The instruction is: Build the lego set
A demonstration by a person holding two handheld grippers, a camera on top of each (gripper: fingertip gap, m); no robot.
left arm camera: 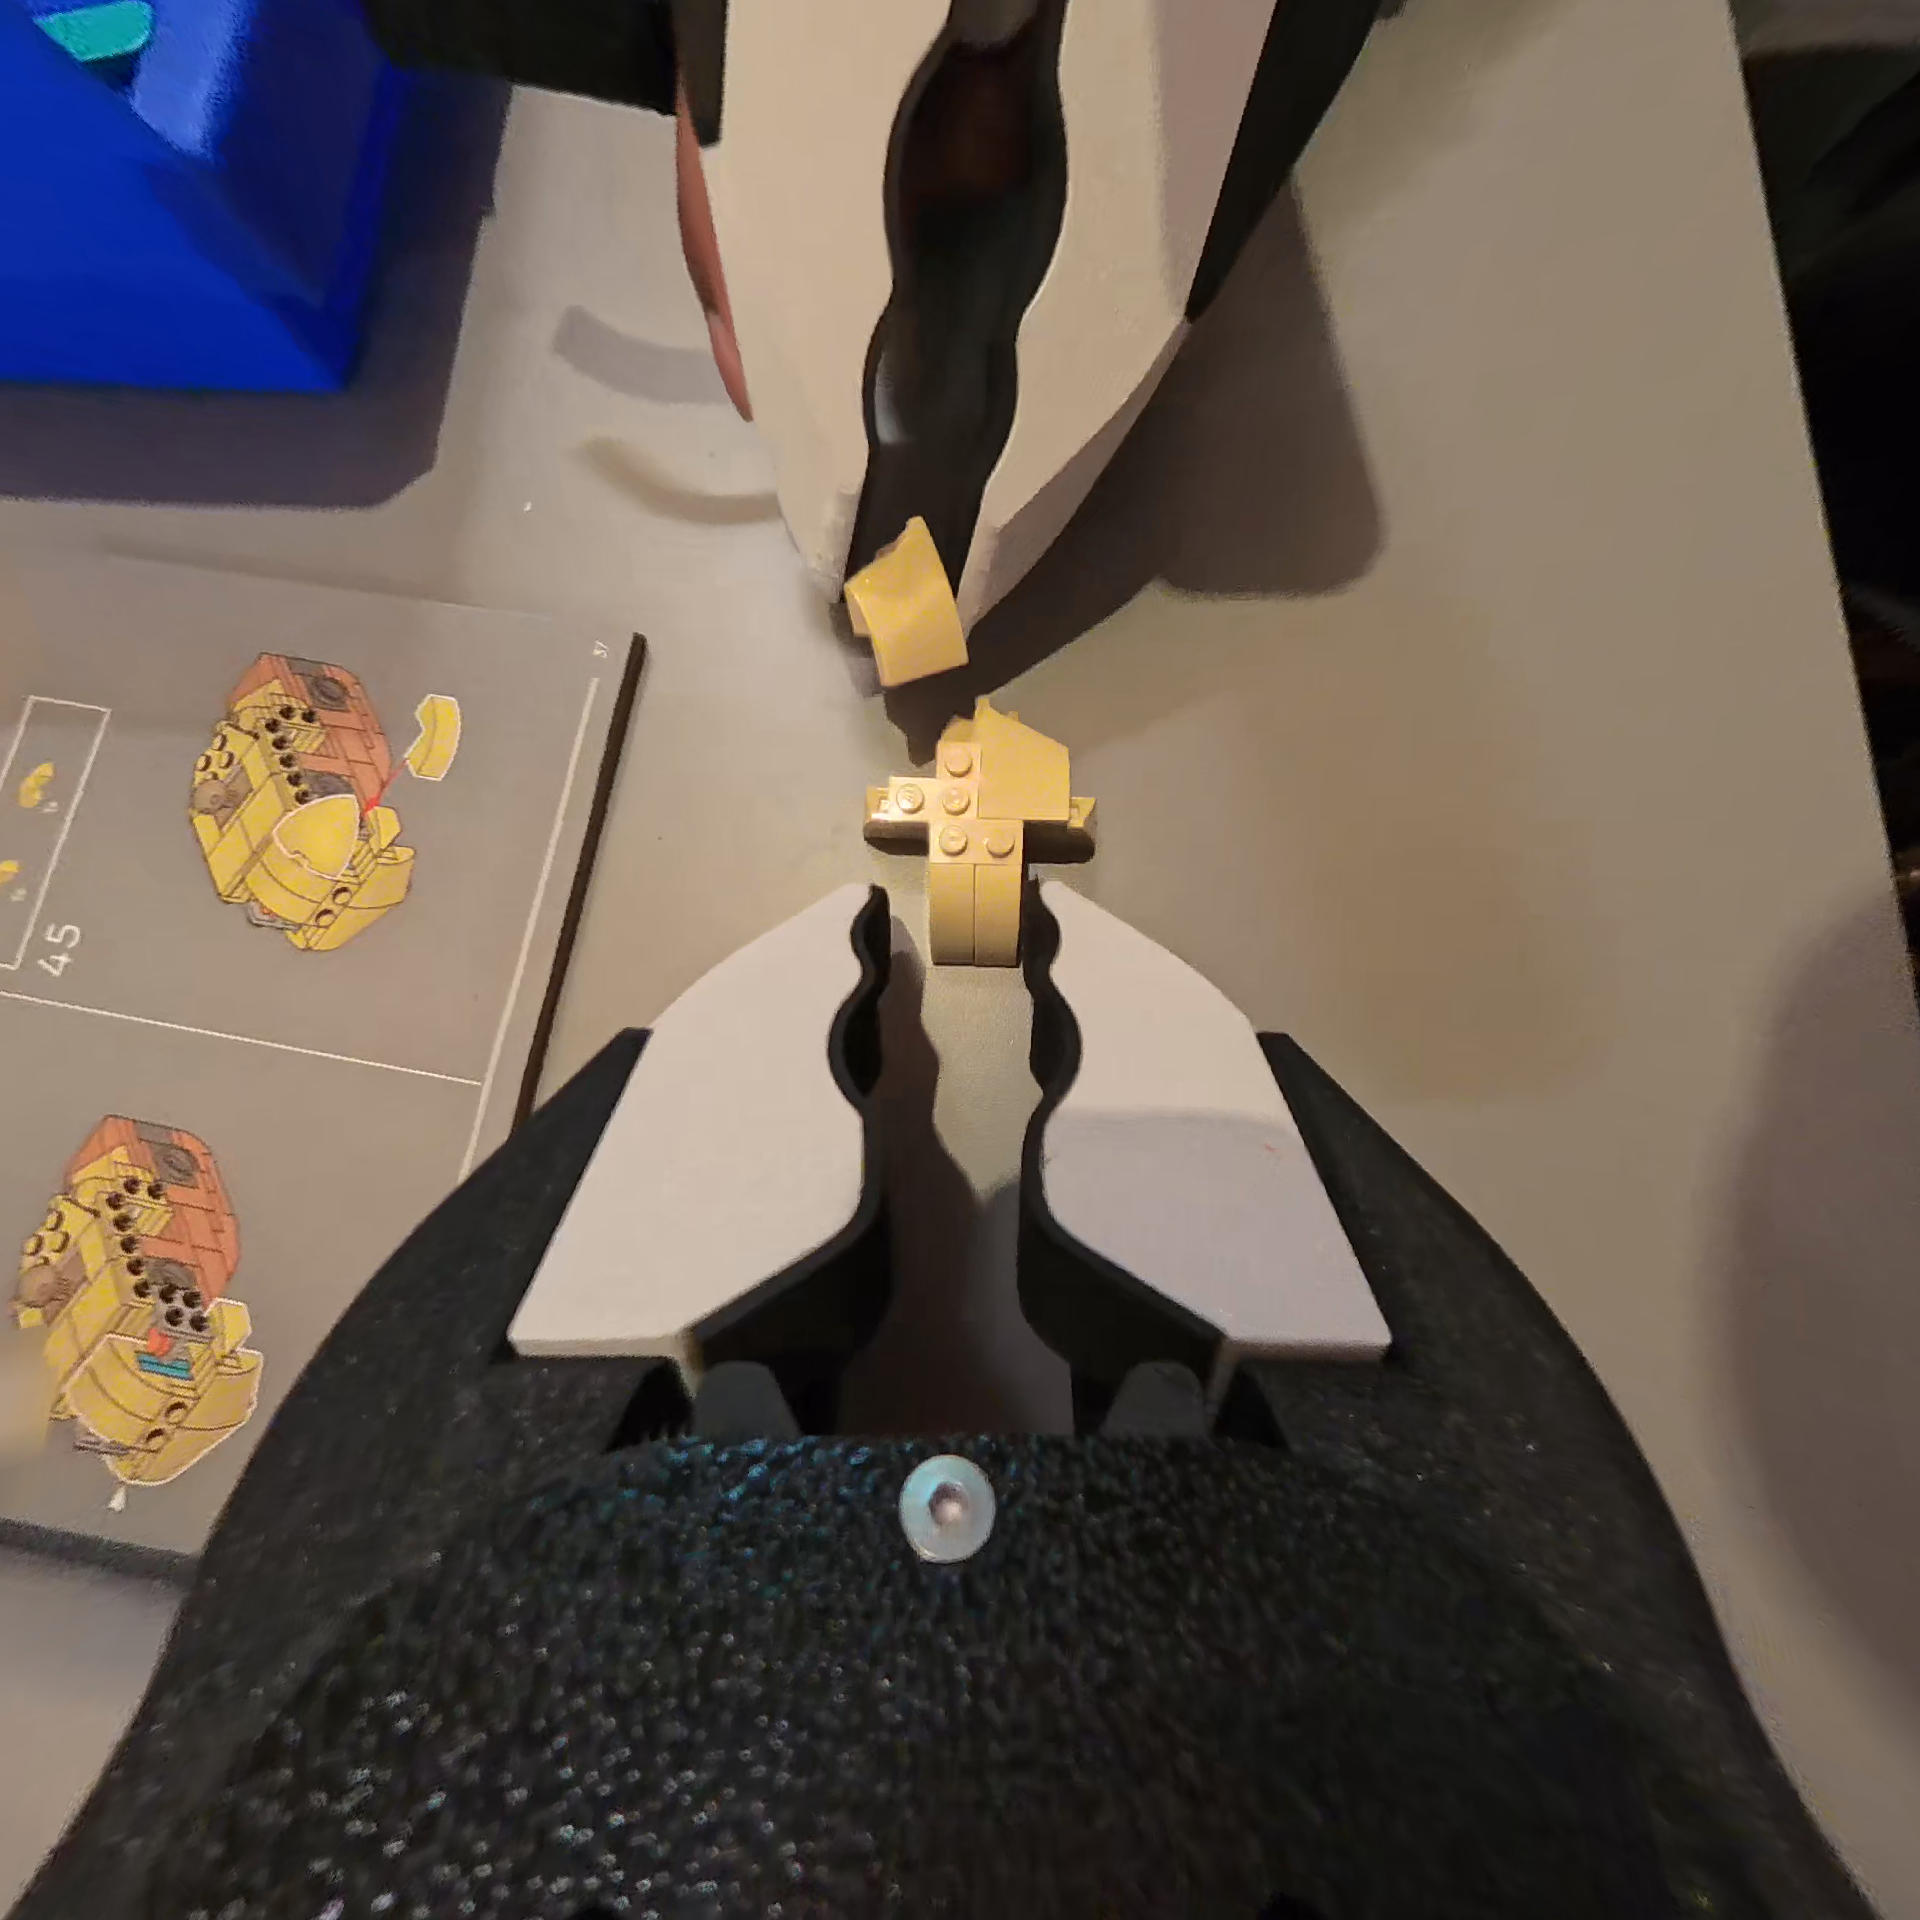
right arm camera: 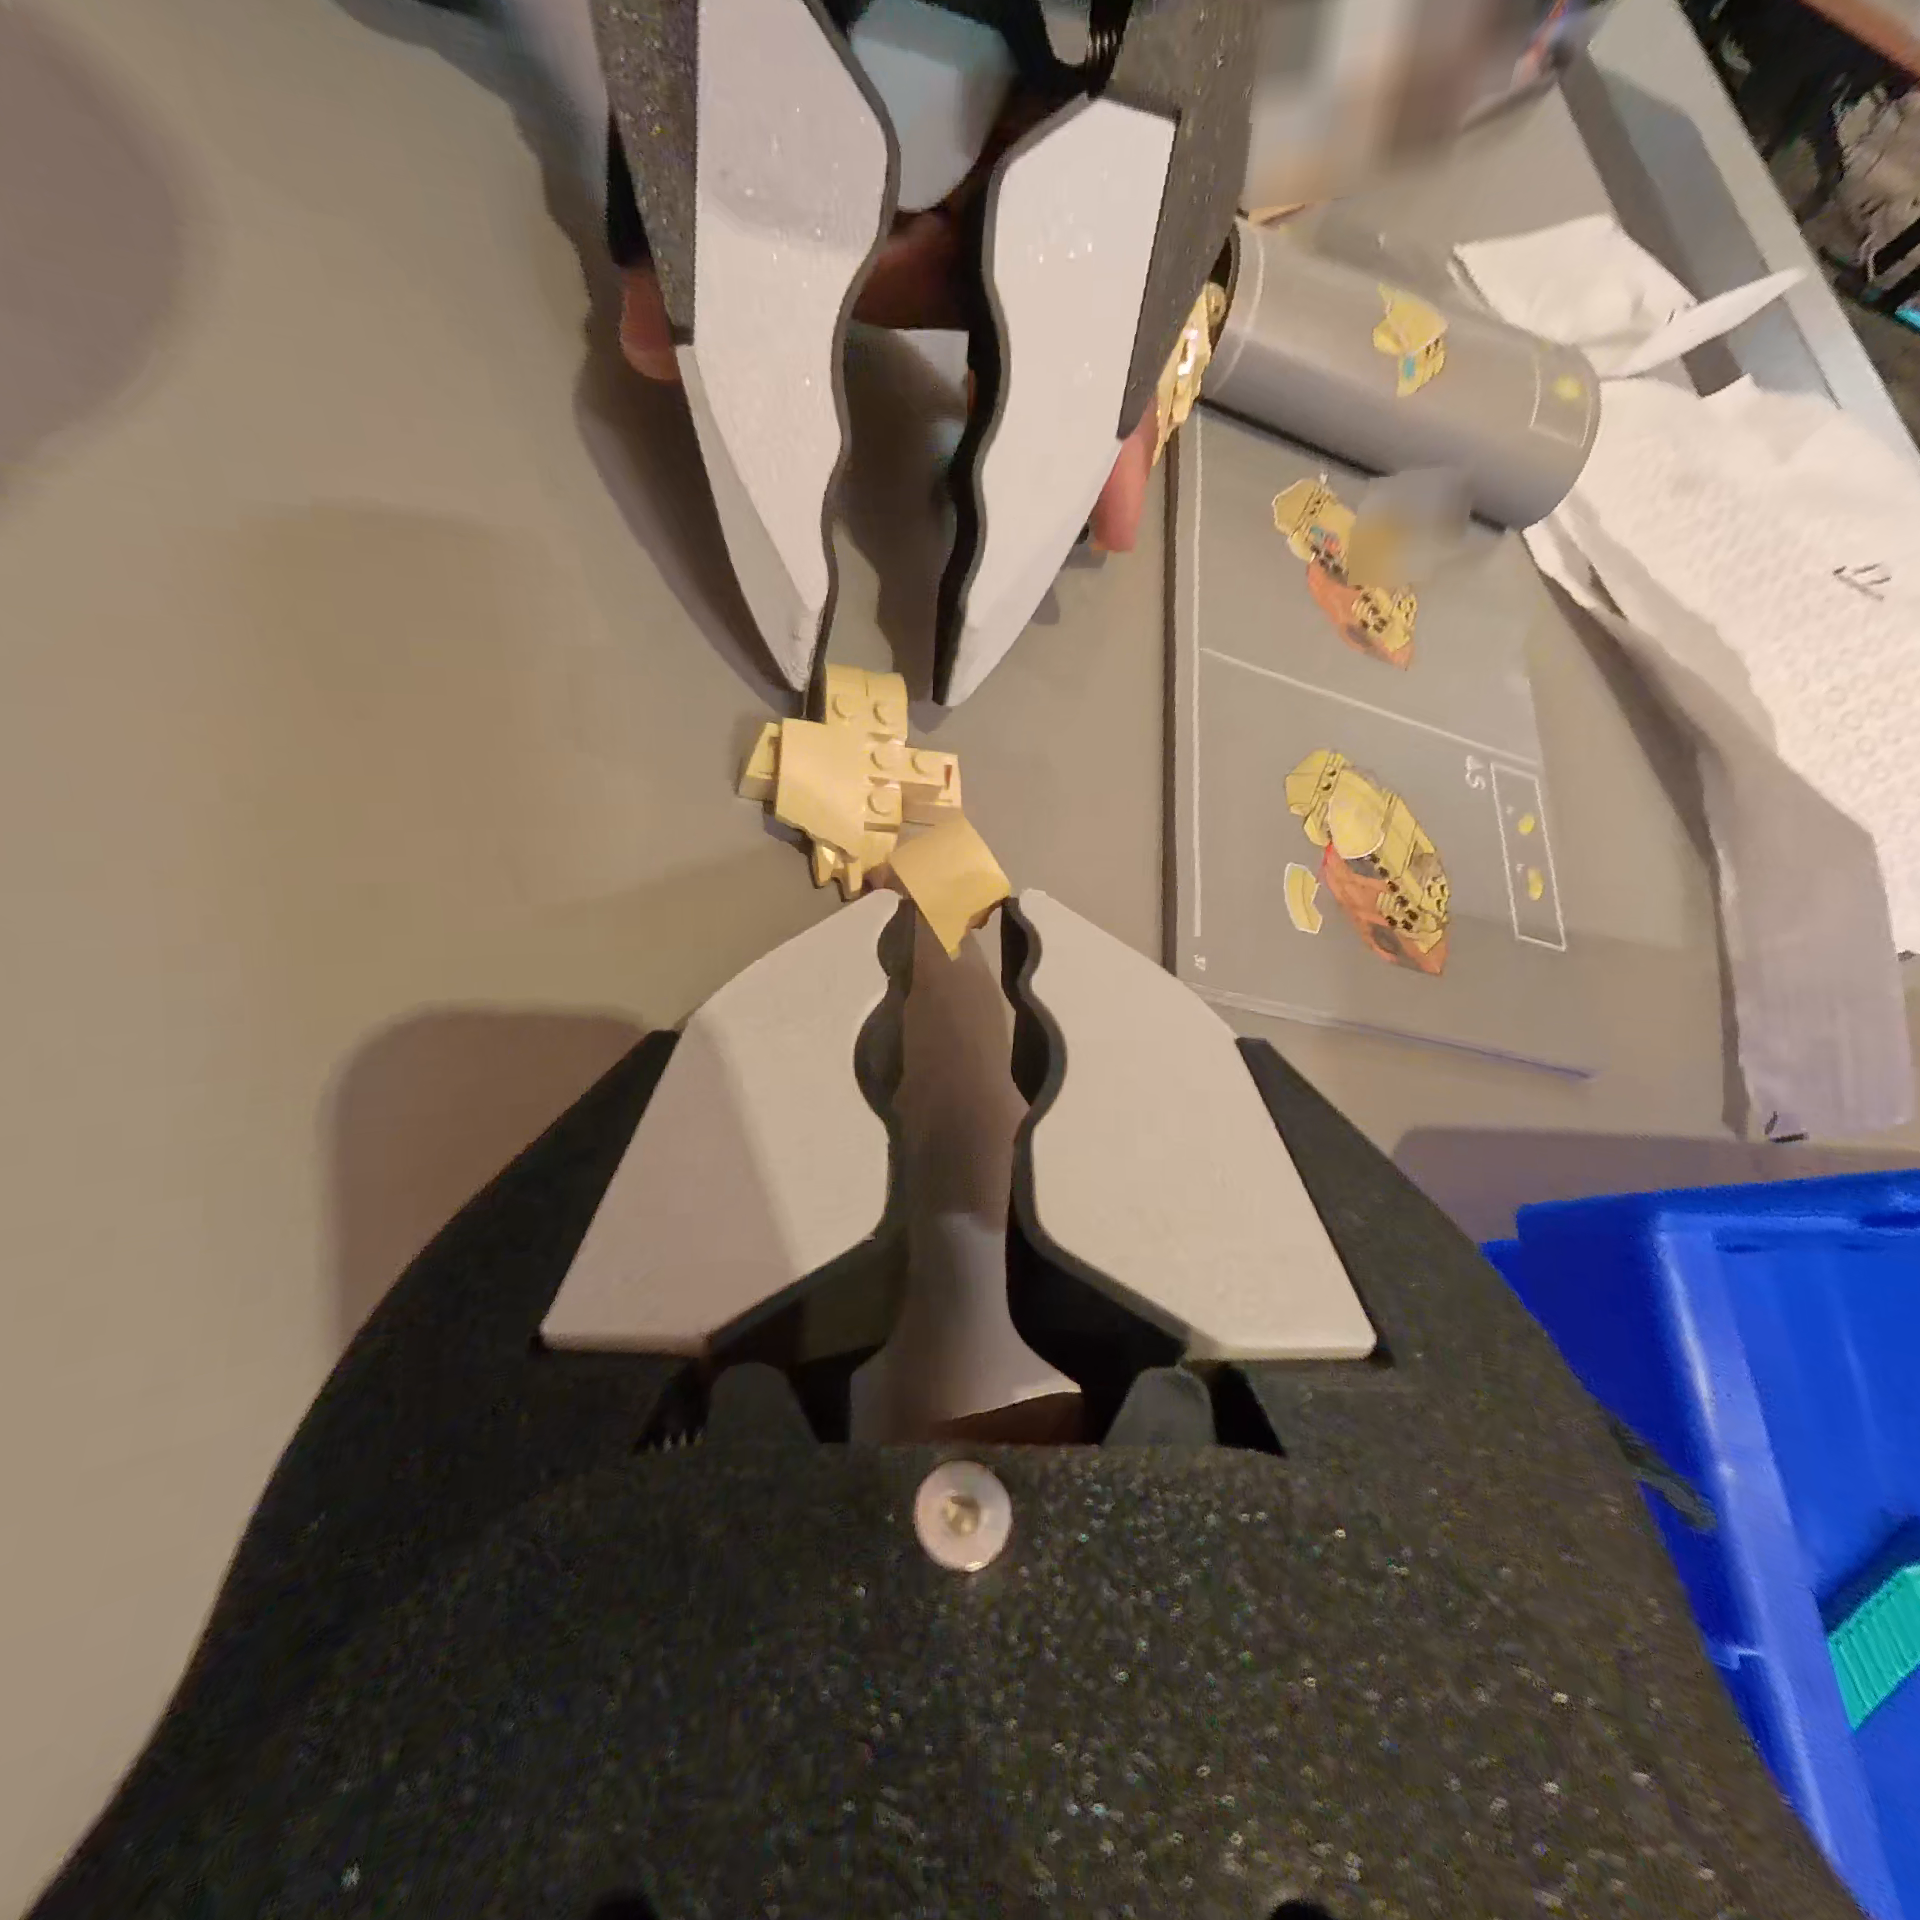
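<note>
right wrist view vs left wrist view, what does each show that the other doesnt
Only the right wrist view shows a grey cylindrical container and white paper towel. Only the left wrist view shows the booklet's lower drawing. Both show the tan brick assembly, the curved tan piece in the right gripper, the instruction booklet and the blue bin.

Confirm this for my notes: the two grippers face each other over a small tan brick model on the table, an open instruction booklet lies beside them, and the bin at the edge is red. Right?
Not quite. The bin is blue, not red, as the right wrist view shows. The rest holds: left gripper and right gripper face each other over the tan brick model, with the booklet beside them.
</note>
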